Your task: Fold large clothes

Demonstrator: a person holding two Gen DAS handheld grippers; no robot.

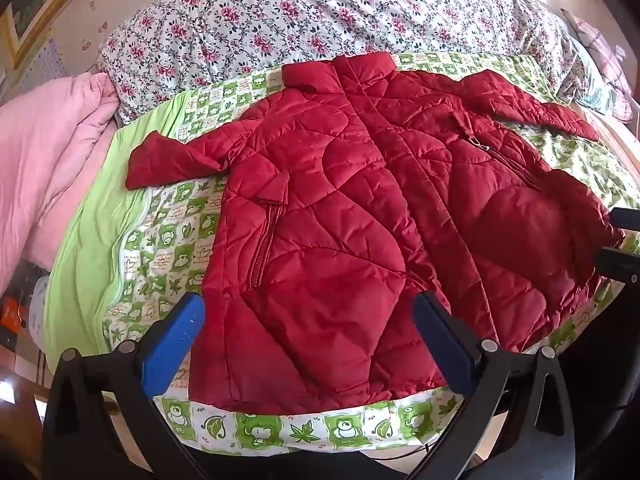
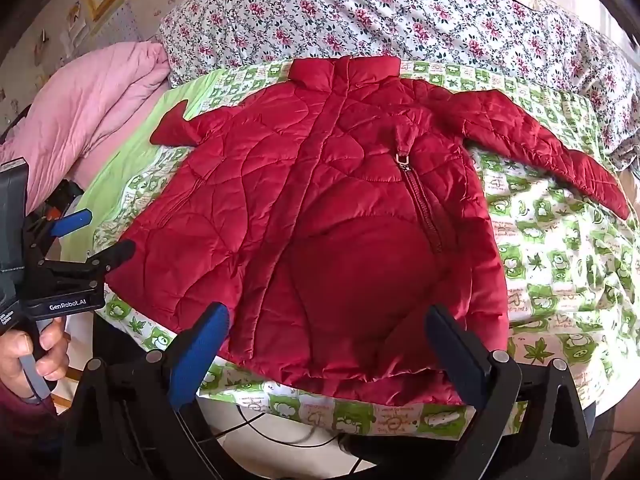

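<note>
A red quilted jacket (image 1: 360, 208) (image 2: 328, 208) lies flat and face up on a green frog-print sheet (image 1: 168, 240) (image 2: 560, 264), collar at the far side, both sleeves spread out sideways. My left gripper (image 1: 308, 312) hovers open above the jacket's near left hem, with nothing between its blue-padded fingers. My right gripper (image 2: 328, 320) hangs open over the near hem on the right half, also holding nothing. In the right wrist view the left gripper (image 2: 92, 236) shows at the left edge, held by a hand (image 2: 28, 356).
A floral quilt (image 1: 280, 24) (image 2: 380, 12) is bunched along the far side of the bed. A pink blanket (image 1: 44, 152) (image 2: 92, 100) is piled at the left. The bed's near edge runs just below the jacket hem, with cables (image 2: 280, 436) on the floor beneath.
</note>
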